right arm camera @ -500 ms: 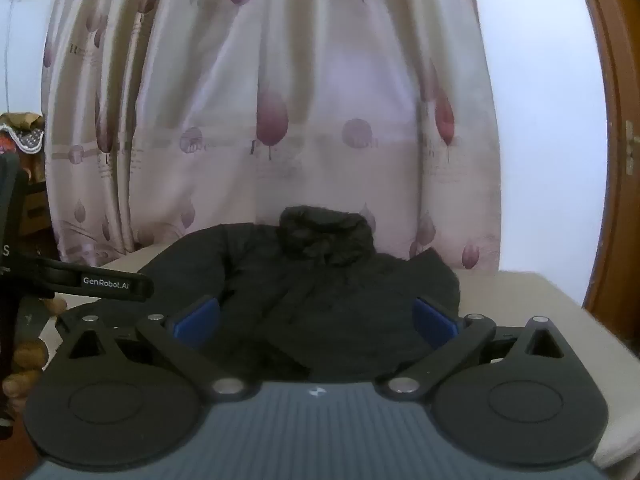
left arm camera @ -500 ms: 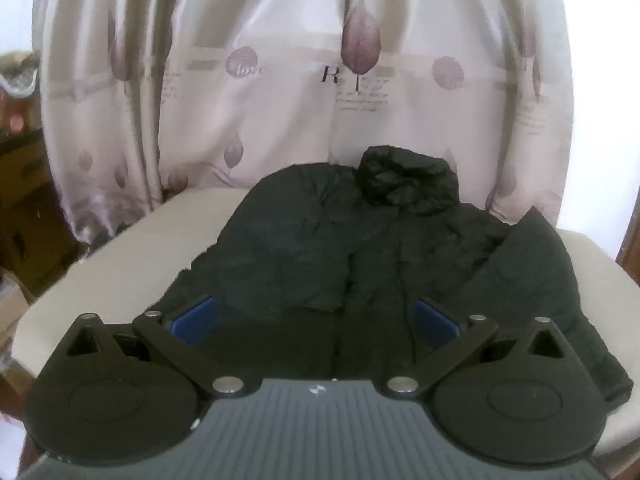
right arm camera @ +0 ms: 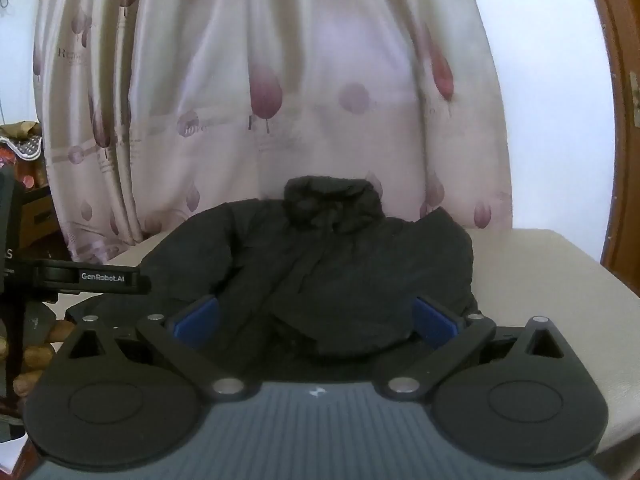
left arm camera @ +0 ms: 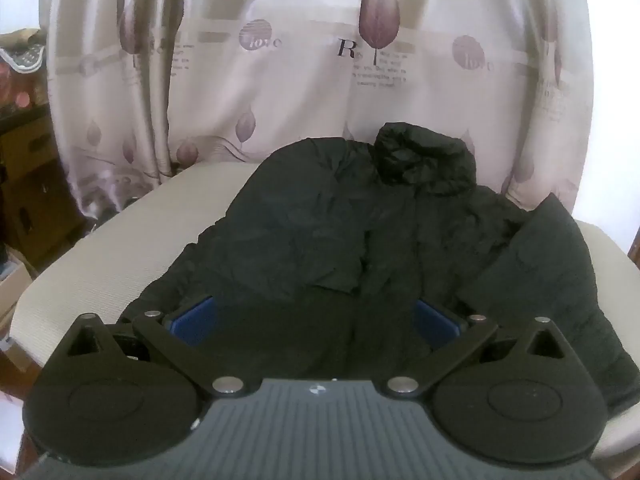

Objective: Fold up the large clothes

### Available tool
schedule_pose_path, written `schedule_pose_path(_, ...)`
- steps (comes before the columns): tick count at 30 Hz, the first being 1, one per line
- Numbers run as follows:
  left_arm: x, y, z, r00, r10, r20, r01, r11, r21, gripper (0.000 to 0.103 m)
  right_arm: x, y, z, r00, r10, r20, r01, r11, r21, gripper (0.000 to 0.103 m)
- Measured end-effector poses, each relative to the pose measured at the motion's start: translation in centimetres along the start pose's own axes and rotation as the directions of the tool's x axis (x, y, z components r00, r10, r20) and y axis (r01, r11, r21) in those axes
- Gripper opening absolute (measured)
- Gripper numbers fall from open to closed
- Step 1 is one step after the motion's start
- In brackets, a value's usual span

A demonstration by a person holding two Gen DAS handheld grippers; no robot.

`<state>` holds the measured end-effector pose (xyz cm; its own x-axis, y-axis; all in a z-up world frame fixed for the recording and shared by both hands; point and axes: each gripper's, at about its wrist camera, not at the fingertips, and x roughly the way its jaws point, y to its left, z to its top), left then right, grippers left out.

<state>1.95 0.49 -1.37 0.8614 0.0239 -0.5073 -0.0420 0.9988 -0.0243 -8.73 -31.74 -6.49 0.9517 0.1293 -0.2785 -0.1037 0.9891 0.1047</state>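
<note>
black jacket (left arm camera: 360, 240) spread on cream table (left arm camera: 120, 248), both grippers' fingers (left arm camera: 194, 316) wide apart

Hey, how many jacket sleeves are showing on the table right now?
2. One sleeve lies spread to the right of the black jacket; the other sleeve runs down its left edge toward the open left gripper. Nothing seems hidden.

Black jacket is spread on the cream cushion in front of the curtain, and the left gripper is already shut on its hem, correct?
Not quite. The left gripper is open: the left wrist view shows its blue pads apart, pinching nothing. The black jacket does lie spread on the cream cushion before the curtain.
</note>
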Motion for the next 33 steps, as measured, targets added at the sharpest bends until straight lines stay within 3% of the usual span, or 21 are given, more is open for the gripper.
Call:
schedule_pose_path(17,2.0,1.0,-1.3,0.998,0.019,-0.054,-0.019,1.000,-0.001,0.103,2.3,-0.7,-1.1,0.996,0.042,-0.077,-0.042,0.999,0.005,0.103)
schedule_pose_path(24,1.7,6.4,-2.9,0.997,0.030,-0.078,-0.042,0.986,-0.160,0.103,3.0,-0.9,-1.7,0.993,0.063,-0.103,-0.062,0.998,0.019,0.103)
schedule_pose_path(30,3.0,11.0,-3.9,0.988,0.065,-0.137,-0.103,0.952,-0.290,0.103,3.4,-0.8,-2.0,0.988,0.085,-0.127,-0.082,0.996,0.022,0.103)
schedule_pose_path(33,3.5,11.9,-3.8,0.989,0.046,-0.138,-0.089,0.943,-0.321,0.103,3.6,-0.6,-2.1,0.987,0.087,-0.135,-0.085,0.996,0.019,0.103)
